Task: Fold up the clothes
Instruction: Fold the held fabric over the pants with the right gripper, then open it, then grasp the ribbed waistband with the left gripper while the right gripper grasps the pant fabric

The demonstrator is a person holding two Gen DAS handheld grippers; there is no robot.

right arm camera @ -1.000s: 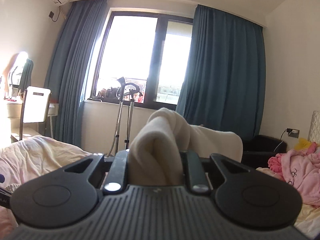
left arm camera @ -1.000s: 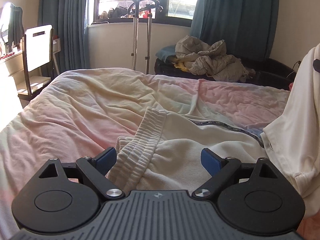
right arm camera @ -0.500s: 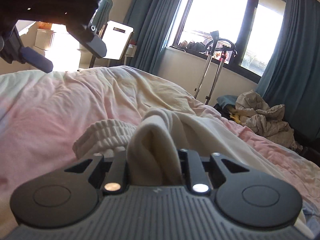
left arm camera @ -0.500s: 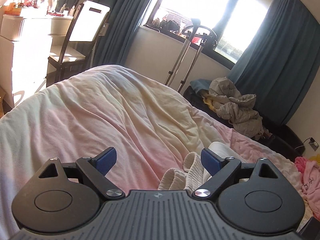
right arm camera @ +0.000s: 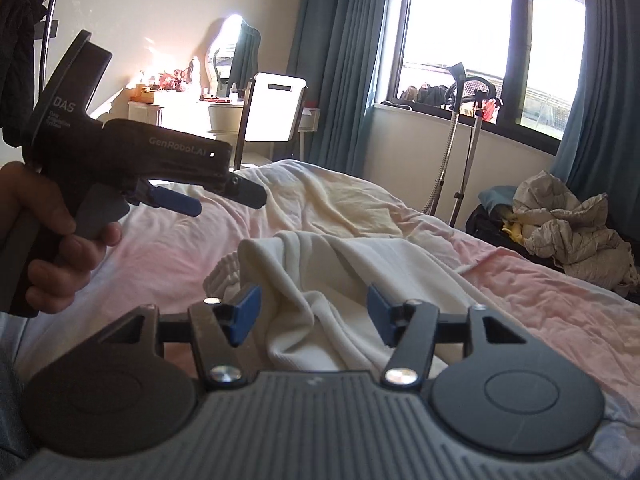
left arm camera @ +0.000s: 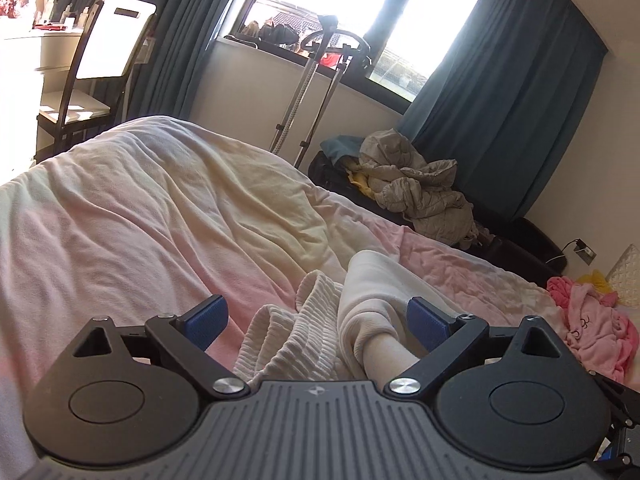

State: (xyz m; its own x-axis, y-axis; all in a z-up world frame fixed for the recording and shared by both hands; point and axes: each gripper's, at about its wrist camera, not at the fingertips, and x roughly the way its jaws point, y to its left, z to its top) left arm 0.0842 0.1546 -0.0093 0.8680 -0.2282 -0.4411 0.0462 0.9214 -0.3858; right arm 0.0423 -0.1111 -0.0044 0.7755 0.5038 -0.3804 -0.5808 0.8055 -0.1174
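Garment (right arm camera: pixel 320 280): cream, lies bunched on the bed (left arm camera: pixel 120 220).
Left hand-held gripper (left arm camera: pixel 316 320): jaws apart, empty, above ribbed hem.
Right hand-held gripper (right arm camera: pixel 314 312): jaws apart, straddling a fold.
Technique: flatten cloth, align edges before creasing.

R claw (right arm camera: pixel 312 314) wide open, blue pads (right arm camera: pixel 246 312) apart w/ cream garment (right arm camera: pixel 320 276) bunched between them, lying on the bed (right arm camera: pixel 540 292). Ribbed waistband (right arm camera: pixel 222 274) pokes out at garment's L edge. L claw (right arm camera: pixel 208 196) up at frame left above the bed, held by a hand (right arm camera: pixel 52 236), fingers parted, not touching cloth. Behind: chair (right arm camera: pixel 274 114), window (right arm camera: pixel 492 40), jacket pile (right arm camera: pixel 572 228) at R.
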